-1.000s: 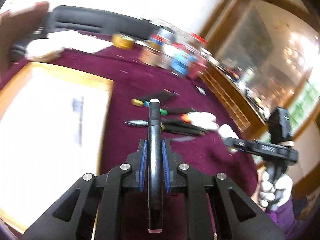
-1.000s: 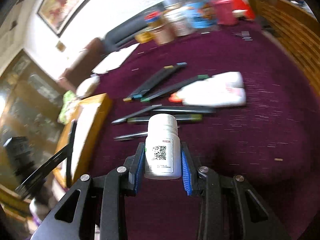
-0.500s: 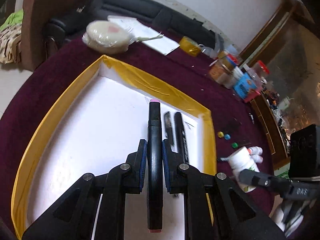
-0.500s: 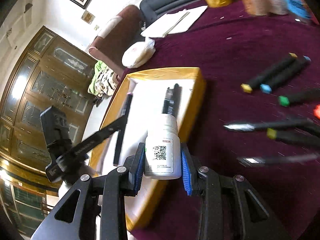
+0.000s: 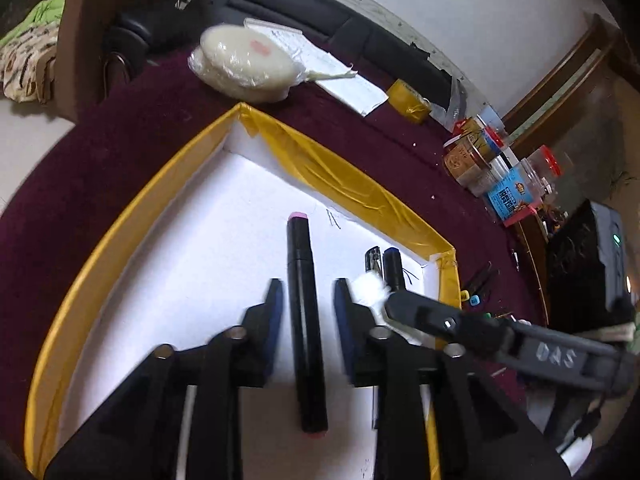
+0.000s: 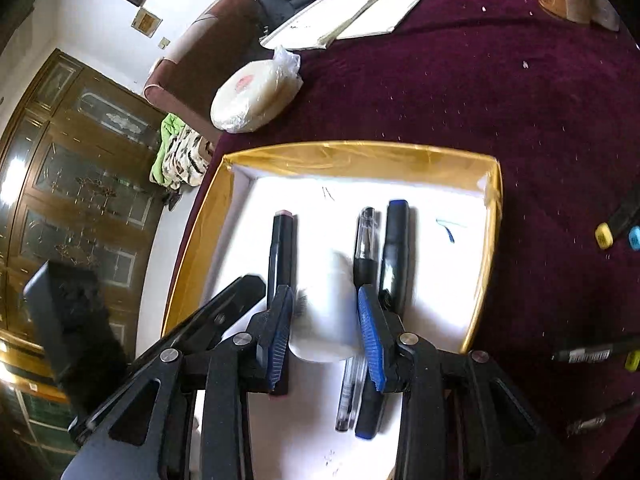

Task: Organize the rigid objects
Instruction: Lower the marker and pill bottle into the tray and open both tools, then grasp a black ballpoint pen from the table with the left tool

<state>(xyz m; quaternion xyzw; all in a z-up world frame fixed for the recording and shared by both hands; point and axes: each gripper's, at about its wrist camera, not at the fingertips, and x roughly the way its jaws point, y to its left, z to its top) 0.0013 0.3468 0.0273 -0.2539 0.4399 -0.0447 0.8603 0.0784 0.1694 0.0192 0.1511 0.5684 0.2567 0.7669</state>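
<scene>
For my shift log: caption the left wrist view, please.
Left gripper open above the yellow-rimmed tray, black marker lying between its fingers.

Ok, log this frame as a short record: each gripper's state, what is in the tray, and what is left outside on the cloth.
left gripper: open, fingers either side of black marker lying in tray
right gripper: jaws around white bottle, blurred; grip unclear
tray: yellow-edged, white floor; holds black marker, clear pen, blue-capped marker
outside on maroon cloth: more markers at right
also on the cloth: wrapped round package, papers
</scene>
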